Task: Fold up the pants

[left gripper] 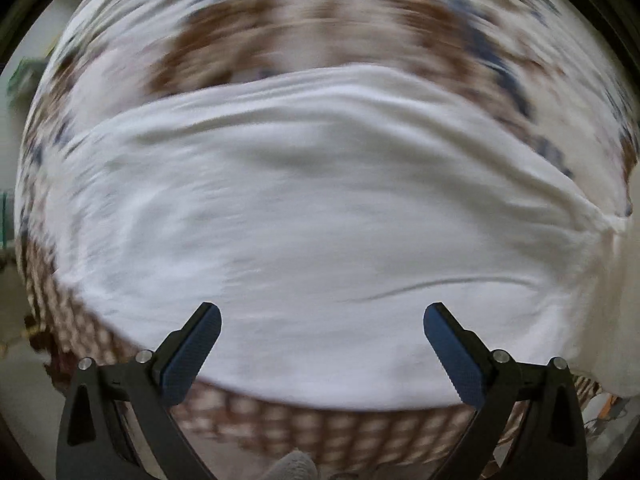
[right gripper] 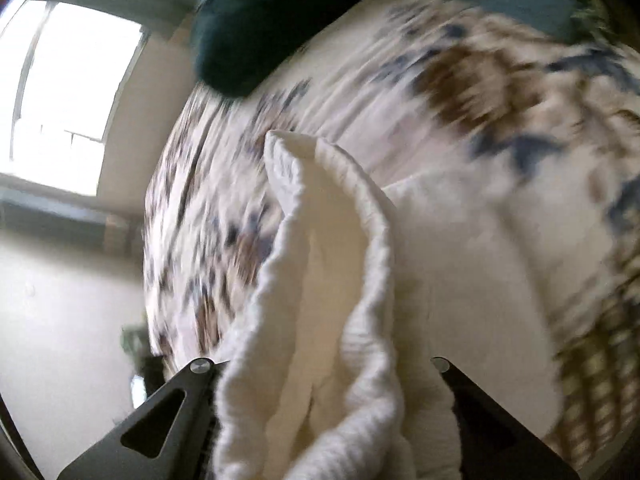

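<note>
Patterned bedspread (left gripper: 320, 12) covers bed. White pants (left gripper: 312, 220) spread flat on it, below your left gripper (left gripper: 322, 320), fingers wide apart, empty. Your right gripper (right gripper: 320, 420): fingers clamped on ribbed waistband (right gripper: 360, 240), bunched, lifted. Views blurred.

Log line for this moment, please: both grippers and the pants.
left gripper: open, empty, above pants | right gripper: shut on ribbed waistband | bedspread underneath

Plain white cotton pants (left gripper: 320, 220) fill the middle of the frame. The bed cover (left gripper: 248, 28) beneath is white with brown and dark-blue blotches and a brown checked border. A dark teal pillow (right gripper: 256, 32) sits upper centre. The left claw (left gripper: 322, 320) is black with blue pads.
</note>
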`<state>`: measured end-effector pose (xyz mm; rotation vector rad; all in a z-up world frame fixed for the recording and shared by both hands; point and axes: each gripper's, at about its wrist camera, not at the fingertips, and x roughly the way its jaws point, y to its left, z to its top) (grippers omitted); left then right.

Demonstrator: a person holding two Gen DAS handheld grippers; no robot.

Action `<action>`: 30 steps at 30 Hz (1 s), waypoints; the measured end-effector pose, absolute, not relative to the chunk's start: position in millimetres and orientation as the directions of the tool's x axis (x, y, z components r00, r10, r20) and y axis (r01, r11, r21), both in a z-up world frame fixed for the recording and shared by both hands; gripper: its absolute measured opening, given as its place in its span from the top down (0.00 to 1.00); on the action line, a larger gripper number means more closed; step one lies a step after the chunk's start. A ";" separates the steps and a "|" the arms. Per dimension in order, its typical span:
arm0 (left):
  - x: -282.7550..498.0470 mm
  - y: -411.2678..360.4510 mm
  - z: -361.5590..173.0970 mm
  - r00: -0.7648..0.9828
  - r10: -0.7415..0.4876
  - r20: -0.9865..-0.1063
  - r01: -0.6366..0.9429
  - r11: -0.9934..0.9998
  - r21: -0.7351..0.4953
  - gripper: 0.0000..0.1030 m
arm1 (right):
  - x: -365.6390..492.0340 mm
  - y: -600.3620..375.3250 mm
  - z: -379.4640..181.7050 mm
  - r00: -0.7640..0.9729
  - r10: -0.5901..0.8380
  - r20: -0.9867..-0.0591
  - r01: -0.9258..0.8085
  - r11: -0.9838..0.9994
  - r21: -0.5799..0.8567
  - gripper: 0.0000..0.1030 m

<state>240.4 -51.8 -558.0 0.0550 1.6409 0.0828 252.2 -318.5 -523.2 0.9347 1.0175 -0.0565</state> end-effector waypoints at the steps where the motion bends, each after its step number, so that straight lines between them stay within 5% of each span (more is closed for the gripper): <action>1: 238.0 -31.0 -554.5 -0.074 0.092 -0.993 -0.035 0.995 0.095 0.00 | 251.6 -293.4 -528.3 0.542 0.378 -0.751 0.425 0.647 0.633 0.95; 8: 229.6 90.4 -537.3 -0.047 0.150 -0.988 -0.145 0.977 0.155 0.00 | 271.5 -109.9 -573.9 0.361 0.419 -0.833 0.211 0.833 0.511 0.94; 10: 232.3 112.9 -538.6 -0.048 0.139 -0.989 -0.175 0.974 0.145 0.00 | 275.7 -78.6 -599.8 0.236 0.429 -0.872 0.204 0.855 0.476 0.87; 11: 235.1 115.9 -540.7 -0.045 0.129 -0.991 -0.185 0.973 0.135 0.00 | 278.0 -72.5 -606.3 0.191 0.429 -0.883 0.207 0.862 0.463 0.80; 13: 246.1 123.7 -542.2 -0.035 0.083 -0.996 -0.205 0.975 0.088 0.00 | 272.0 -65.7 -605.2 0.132 0.487 -0.863 0.192 0.842 0.505 0.48; 14: 251.2 121.1 -542.6 -0.032 0.052 -0.998 -0.211 0.976 0.057 0.00 | 270.6 -68.6 -599.1 0.124 0.516 -0.848 0.192 0.825 0.531 0.23; 15: 258.6 113.8 -544.9 -0.027 -0.009 -1.000 -0.215 0.977 -0.003 0.00 | 264.9 -70.0 -592.5 0.123 0.522 -0.844 0.192 0.822 0.537 0.18; 20: 273.1 57.5 -564.6 -0.087 -0.299 -0.950 -0.152 0.947 -0.284 0.00 | 247.0 -113.6 -561.2 0.107 0.461 -0.881 0.245 0.847 0.473 0.17; 23: 276.4 12.1 -589.4 -0.150 -0.316 -0.937 -0.067 0.948 -0.310 0.00 | 241.0 -141.3 -564.4 0.060 0.374 -0.925 0.324 0.870 0.372 0.17; 26: 276.3 -22.0 -603.4 -0.174 -0.255 -0.951 0.006 0.965 -0.260 0.09 | 235.1 -169.5 -578.0 0.043 0.330 -0.943 0.399 0.860 0.319 0.17; 27: 275.4 -32.8 -601.0 -0.148 -0.233 -0.961 0.040 0.970 -0.241 0.29 | 234.5 -175.8 -582.1 0.041 0.319 -0.947 0.416 0.856 0.306 0.17; 28: 274.4 -40.8 -598.3 -0.125 -0.188 -0.974 0.078 0.977 -0.199 0.60 | 234.1 -180.3 -583.7 0.041 0.309 -0.950 0.430 0.853 0.296 0.17; 30: 269.7 -50.8 -589.8 -0.053 -0.154 -0.987 0.138 0.977 -0.160 0.89 | 233.7 -187.9 -585.8 0.054 0.302 -0.952 0.452 0.843 0.293 0.17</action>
